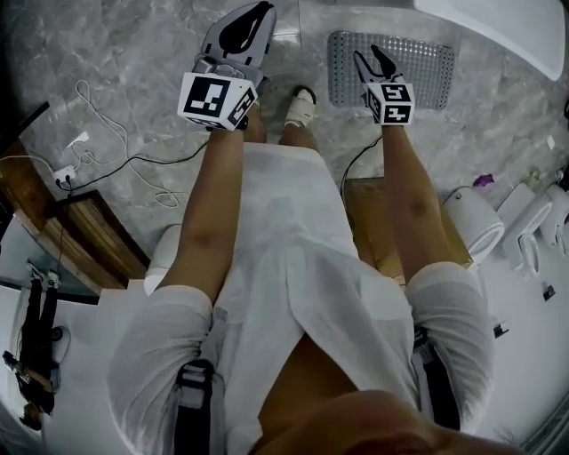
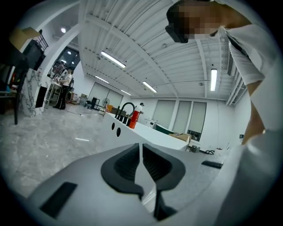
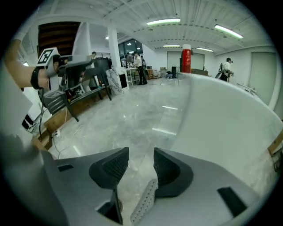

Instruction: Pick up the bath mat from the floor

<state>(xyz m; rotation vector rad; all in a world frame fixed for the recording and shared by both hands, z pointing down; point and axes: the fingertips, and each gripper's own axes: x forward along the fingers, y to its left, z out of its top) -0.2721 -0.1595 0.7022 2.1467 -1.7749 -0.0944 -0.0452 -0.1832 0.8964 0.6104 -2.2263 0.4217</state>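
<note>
The bath mat, grey and dotted with holes, lies flat on the marble floor beside a white bathtub. My right gripper hangs over the mat's left part with its jaws apart. In the right gripper view the right gripper is open, and a strip of the bath mat shows below the gap, clear of the pads. My left gripper is held over bare floor left of the mat. In the left gripper view the left gripper has its pads almost together with nothing between them.
A foot in a white slipper stands just left of the mat. Cables and a power strip lie on the floor at left, near a wooden platform. A white toilet-like fixture stands at right. The bathtub wall runs along the mat's far side.
</note>
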